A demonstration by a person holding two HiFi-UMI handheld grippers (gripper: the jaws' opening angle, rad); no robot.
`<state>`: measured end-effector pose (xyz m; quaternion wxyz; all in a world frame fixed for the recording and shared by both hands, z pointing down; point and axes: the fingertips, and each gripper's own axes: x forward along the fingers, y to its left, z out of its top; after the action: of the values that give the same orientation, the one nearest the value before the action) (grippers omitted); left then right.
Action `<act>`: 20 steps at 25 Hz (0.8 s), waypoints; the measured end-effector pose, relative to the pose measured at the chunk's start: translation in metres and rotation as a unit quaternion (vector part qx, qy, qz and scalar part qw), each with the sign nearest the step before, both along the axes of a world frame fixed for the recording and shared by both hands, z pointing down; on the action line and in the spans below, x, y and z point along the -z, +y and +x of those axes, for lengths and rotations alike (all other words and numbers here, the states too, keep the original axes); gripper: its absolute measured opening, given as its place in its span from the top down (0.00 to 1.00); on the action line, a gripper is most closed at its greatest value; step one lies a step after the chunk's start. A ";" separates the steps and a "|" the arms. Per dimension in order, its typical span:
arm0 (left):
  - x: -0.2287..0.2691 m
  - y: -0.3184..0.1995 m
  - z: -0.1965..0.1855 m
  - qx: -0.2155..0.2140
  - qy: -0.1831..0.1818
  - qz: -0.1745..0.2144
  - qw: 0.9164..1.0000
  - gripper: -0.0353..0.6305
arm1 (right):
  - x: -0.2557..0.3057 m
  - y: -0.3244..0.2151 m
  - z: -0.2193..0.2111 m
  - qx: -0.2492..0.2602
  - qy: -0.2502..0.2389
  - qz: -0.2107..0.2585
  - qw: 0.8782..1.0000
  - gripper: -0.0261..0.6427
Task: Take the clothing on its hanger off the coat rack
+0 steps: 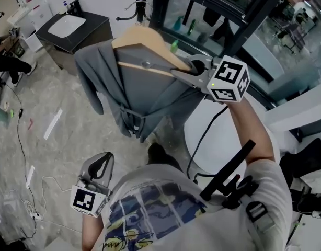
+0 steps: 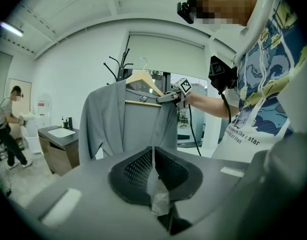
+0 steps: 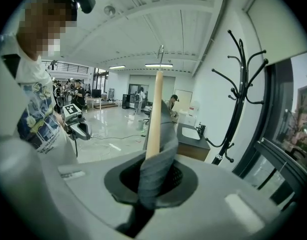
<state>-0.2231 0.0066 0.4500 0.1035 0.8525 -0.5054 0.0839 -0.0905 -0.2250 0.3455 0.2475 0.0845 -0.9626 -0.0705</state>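
Observation:
A wooden hanger [image 1: 145, 38] carries a grey garment [image 1: 139, 88] that droops to the left. My right gripper [image 1: 189, 67] is shut on the hanger's right shoulder end, cloth pinched in with the wood [image 3: 154, 114]. In the right gripper view the hanger's metal hook [image 3: 161, 51] stands in open air, apart from the black coat rack [image 3: 237, 99]. My left gripper [image 1: 104, 161] hangs low at the left, shut, with nothing between its pads; its own view shows the garment [image 2: 138, 124] ahead and the rack [image 2: 118, 66] behind it.
A dark cabinet with a white sink [image 1: 71, 27] stands at the back left, and a person [image 1: 3, 51] is beside it. Cables [image 1: 24, 140] trail over the floor. A dark-framed glass wall [image 1: 244, 30] runs behind the rack. A white round surface [image 1: 213, 140] lies at the right.

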 end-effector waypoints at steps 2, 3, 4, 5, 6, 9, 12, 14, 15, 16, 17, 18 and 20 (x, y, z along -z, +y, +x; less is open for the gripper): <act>0.000 0.006 0.003 -0.003 0.002 0.000 1.000 0.91 | -0.002 0.014 0.003 0.000 -0.003 -0.002 1.000 0.94; 0.001 0.008 0.003 -0.005 0.003 0.000 1.000 0.91 | -0.002 0.020 0.004 -0.001 -0.004 -0.003 1.000 0.94; 0.002 0.010 0.004 -0.006 0.003 0.000 1.000 0.91 | -0.003 0.026 0.004 -0.002 -0.005 -0.004 1.000 0.94; 0.003 0.010 0.005 -0.007 0.004 0.001 1.000 0.91 | -0.004 0.031 0.005 -0.002 -0.005 -0.006 1.000 0.94; 0.005 0.011 0.005 -0.007 0.004 0.002 1.000 0.91 | -0.004 0.036 0.007 -0.002 -0.006 -0.008 1.000 0.94; 0.007 0.011 0.006 -0.005 0.004 0.003 1.000 0.92 | -0.008 0.051 0.008 0.001 -0.007 -0.014 1.000 0.94; 0.004 0.016 0.005 -0.005 0.003 0.005 1.000 0.91 | -0.015 0.069 0.007 0.002 -0.005 -0.012 1.000 0.94; 0.002 0.021 0.004 -0.006 0.002 0.008 1.000 0.91 | -0.019 0.079 0.006 0.002 -0.005 -0.012 1.000 0.94; 0.001 0.021 0.005 -0.007 0.003 0.009 1.000 0.91 | -0.020 0.083 0.005 0.002 -0.006 -0.012 1.000 0.94; 0.000 0.022 0.005 -0.007 0.004 0.009 1.000 0.91 | -0.021 0.086 0.005 0.002 -0.006 -0.012 1.000 0.94; 0.000 0.023 0.006 -0.007 0.006 0.010 1.000 0.92 | -0.022 0.089 0.005 0.002 -0.006 -0.013 1.000 0.94; -0.001 0.023 0.007 -0.008 0.007 0.010 1.000 0.91 | -0.023 0.092 0.004 0.002 -0.006 -0.013 1.000 0.94; -0.001 0.025 0.008 -0.009 0.008 0.010 1.000 0.91 | -0.026 0.097 0.004 0.003 -0.007 -0.015 1.000 0.94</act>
<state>-0.2147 0.0312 0.4513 0.0987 0.8585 -0.4979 0.0727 -0.0868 -0.1282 0.3711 0.2419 0.0781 -0.9655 -0.0567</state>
